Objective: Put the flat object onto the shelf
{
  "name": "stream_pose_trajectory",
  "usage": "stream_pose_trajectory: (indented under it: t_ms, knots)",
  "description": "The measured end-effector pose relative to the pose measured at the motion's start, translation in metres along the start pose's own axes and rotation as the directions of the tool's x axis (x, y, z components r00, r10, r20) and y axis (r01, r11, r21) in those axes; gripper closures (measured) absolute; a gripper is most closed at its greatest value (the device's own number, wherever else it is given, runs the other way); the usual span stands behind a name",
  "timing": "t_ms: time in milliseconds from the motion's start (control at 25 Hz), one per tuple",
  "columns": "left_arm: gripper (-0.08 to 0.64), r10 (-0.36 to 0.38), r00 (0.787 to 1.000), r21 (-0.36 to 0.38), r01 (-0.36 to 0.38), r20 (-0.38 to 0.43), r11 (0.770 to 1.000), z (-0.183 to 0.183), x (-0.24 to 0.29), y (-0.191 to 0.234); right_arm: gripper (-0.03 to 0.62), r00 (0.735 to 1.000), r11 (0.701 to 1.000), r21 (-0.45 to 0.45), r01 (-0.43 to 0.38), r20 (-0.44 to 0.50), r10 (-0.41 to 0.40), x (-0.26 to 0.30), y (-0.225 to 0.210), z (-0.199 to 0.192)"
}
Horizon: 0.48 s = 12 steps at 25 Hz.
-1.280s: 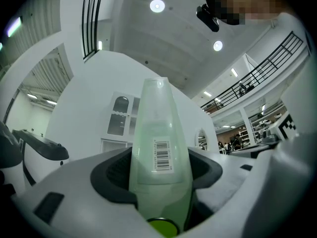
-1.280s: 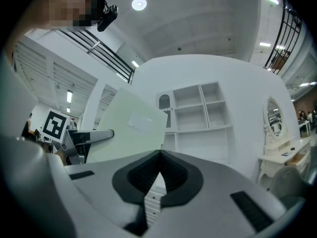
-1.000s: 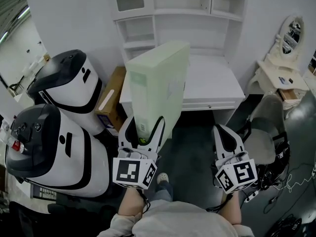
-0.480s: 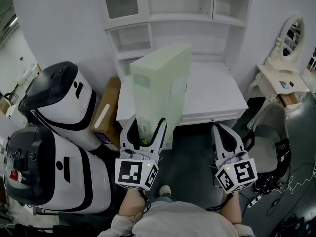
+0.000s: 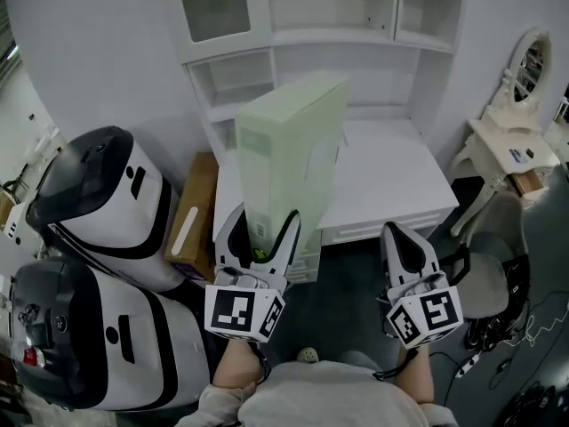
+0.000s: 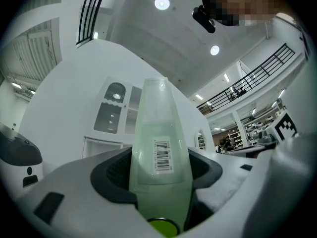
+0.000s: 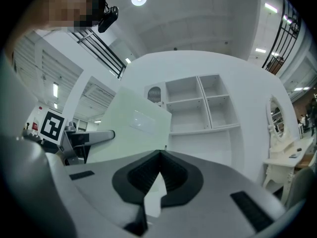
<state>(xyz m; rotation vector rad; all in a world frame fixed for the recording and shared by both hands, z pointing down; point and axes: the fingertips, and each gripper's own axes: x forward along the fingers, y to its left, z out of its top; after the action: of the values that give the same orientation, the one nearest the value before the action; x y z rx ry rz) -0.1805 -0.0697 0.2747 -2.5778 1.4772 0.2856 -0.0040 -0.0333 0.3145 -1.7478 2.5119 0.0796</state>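
The step in hand, as I judge it, is carrying the box (image 5: 289,154) to the shelf (image 5: 333,36); it is not yet placed.

To do this step well, the grip must stay firm. The left gripper (image 5: 260,225) is clamped on one end of the box only, so the long free part can swing or slip down. I think the approach should be slow and straight. The free end should come higher than the desk (image 5: 391,172) before it goes toward an opening. The opening should be wide and tall enough for the box, and the middle openings look larger than the small ones at the left. The jaws should release only when the box rests fully on a board. The right gripper (image 5: 397,237) has its jaws together with nothing between them, so it is free to steady the broad side if the box starts to tip. At the left, the two white and black machines (image 5: 107,185) and the carton (image 5: 189,213) stand near, so there is little room on that side.

The pale green box is in the air, in front of the person. It stands on edge, and its near end sits deep between the left jaws, which press on its two broad faces. The narrow face with a barcode label is turned toward the left gripper's camera. From the jaws the box reaches forward toward the shelf. In the head view it covers the left part of the desk and touches neither desk nor shelf. The right gripper is well apart from it, at its right side.
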Motion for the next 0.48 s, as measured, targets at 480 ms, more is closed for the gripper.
stream_pose_trajectory:
  t_ms: [480]
  knots:
    - [0.275,0.008,1.0,-0.027,-0.008,0.005,1.0,-0.017,0.055,0.02,0.587,1.0,1.0,-0.012,0.007,-0.015,-0.008,0.047,-0.037,-0.006]
